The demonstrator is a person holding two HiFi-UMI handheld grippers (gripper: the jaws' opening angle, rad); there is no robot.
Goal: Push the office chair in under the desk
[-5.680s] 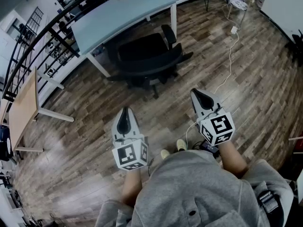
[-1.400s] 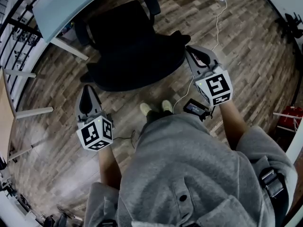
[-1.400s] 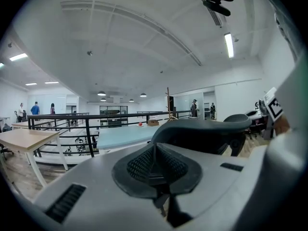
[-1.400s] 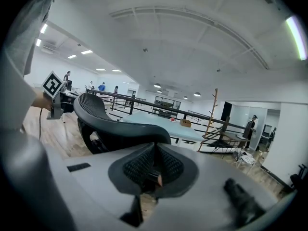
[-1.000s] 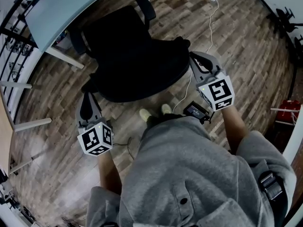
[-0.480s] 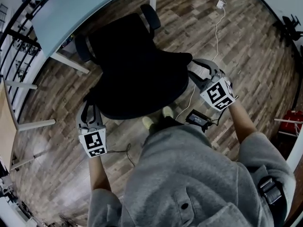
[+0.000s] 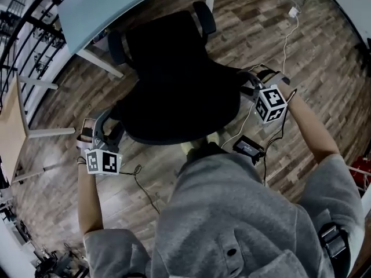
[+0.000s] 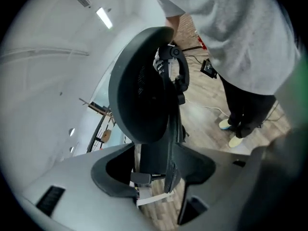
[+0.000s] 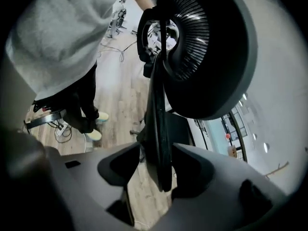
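Black office chair (image 7: 179, 86) with a curved mesh backrest sits mid-frame, seat out from the pale blue flat-topped desk (image 7: 110, 4) at upper left, on streaky wood-plank floor (image 7: 307, 51). Left gripper (image 8: 161, 170) is at the backrest's lower-left rim, right gripper (image 9: 156, 170) at its right rim. Both tongs have just been opening and now stand wide, the thin rim between the jaws, unclamped.

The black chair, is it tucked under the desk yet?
Not yet. Done: the left gripper and right gripper are at the two side edges of the backrest of the black office chair. In hand: both sets of jaws have just been opening, each with a backrest edge between them, unclamped. Left: the seat sits out from the pale blue desk, so all the pushing remains.
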